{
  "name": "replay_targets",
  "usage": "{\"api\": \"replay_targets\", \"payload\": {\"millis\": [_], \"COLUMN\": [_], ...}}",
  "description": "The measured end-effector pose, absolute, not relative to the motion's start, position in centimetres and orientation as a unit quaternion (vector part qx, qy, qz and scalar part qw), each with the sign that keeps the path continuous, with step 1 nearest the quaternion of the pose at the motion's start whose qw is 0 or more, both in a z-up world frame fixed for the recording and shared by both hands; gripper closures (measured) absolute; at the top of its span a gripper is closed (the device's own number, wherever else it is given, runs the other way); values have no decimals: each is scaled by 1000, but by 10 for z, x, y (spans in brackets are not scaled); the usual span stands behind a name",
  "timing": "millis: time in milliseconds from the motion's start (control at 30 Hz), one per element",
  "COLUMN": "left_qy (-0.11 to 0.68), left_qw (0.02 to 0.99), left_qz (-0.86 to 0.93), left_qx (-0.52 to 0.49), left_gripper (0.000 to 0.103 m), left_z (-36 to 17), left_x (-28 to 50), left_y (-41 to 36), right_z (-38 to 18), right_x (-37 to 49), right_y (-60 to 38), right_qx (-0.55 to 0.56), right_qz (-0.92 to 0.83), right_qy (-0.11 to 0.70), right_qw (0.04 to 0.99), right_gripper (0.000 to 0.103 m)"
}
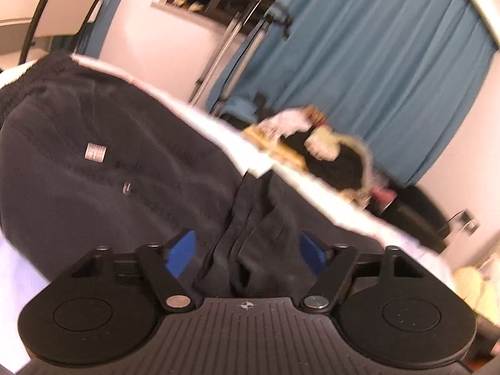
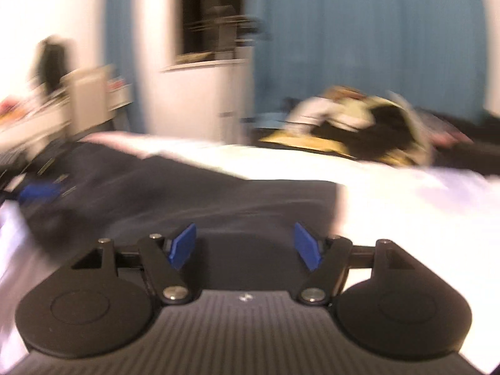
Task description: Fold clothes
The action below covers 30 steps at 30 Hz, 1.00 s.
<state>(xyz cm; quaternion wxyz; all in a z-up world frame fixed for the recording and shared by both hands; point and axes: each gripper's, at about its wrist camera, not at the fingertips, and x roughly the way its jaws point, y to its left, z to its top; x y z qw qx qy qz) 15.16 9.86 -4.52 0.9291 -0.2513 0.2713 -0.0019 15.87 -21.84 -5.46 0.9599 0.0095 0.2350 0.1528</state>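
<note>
A dark navy knit garment point(image 1: 103, 162) with a small silver tag lies spread on the white bed point(image 1: 237, 143). In the left wrist view a bunched fold of it fills the gap between the blue pads of my left gripper point(image 1: 247, 250), whose jaws stand wide apart around the cloth. In the right wrist view, which is blurred, my right gripper point(image 2: 245, 247) is open and empty just above the garment's flat near part point(image 2: 250, 200). The left gripper's blue pad point(image 2: 37, 192) shows at the far left on the cloth.
A pile of other clothes, yellow, white and black point(image 2: 359, 122), lies at the bed's far edge. Blue curtains point(image 1: 375, 62) and a white wall stand behind. A chair point(image 1: 62, 3) and desk are at the far left.
</note>
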Motion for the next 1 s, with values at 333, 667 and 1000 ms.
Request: {"api": "replay_targets", "payload": {"millis": [333, 667, 1000], "left_qy": [287, 284, 296], "left_qw": [898, 933, 930], "left_qz": [-2, -40, 13], "left_qx": [-332, -216, -219], "left_gripper": [30, 42, 87], "left_z": [-73, -58, -66], "left_x": [157, 157, 164], "left_y": [112, 88, 91], "right_z": [-106, -120, -139], "right_x": [196, 199, 199], "right_y": [-274, -274, -273], "right_qx": [271, 319, 352], "right_qz": [132, 170, 167], "right_qy": [309, 319, 330], "right_qw": [902, 876, 860], "right_gripper": [13, 11, 7]}}
